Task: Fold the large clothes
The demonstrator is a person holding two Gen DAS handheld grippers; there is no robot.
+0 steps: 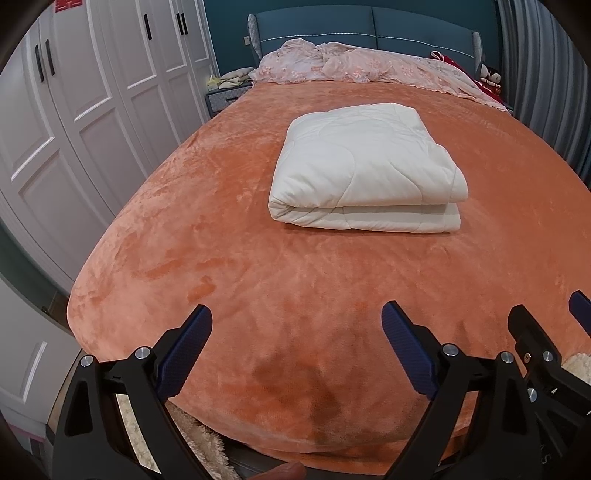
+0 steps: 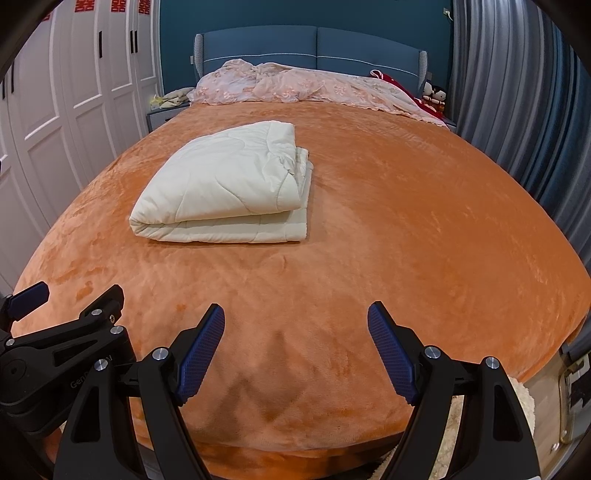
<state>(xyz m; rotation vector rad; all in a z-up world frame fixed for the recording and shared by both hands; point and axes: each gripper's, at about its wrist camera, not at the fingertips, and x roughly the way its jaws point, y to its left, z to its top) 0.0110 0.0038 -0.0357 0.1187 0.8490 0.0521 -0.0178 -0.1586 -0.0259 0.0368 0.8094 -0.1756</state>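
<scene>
A cream quilted blanket (image 1: 365, 166) lies folded into a thick rectangle on the orange bed cover (image 1: 221, 258), its rounded fold facing me. It also shows in the right wrist view (image 2: 225, 188), left of centre. My left gripper (image 1: 297, 321) is open and empty, held over the foot of the bed, well short of the blanket. My right gripper (image 2: 296, 319) is open and empty at the same distance, beside the left one. The right gripper also shows at the right edge of the left wrist view (image 1: 550, 321), and the left gripper at the left edge of the right wrist view (image 2: 70, 295).
A pink lace spread (image 1: 351, 66) is bunched at the blue headboard (image 1: 369, 26). White wardrobe doors (image 1: 74, 110) stand along the left; grey curtains (image 2: 517, 92) hang on the right. A nightstand (image 1: 225, 96) stands at the bed's far left. A fluffy cream rug (image 1: 207, 443) lies below the bed's foot.
</scene>
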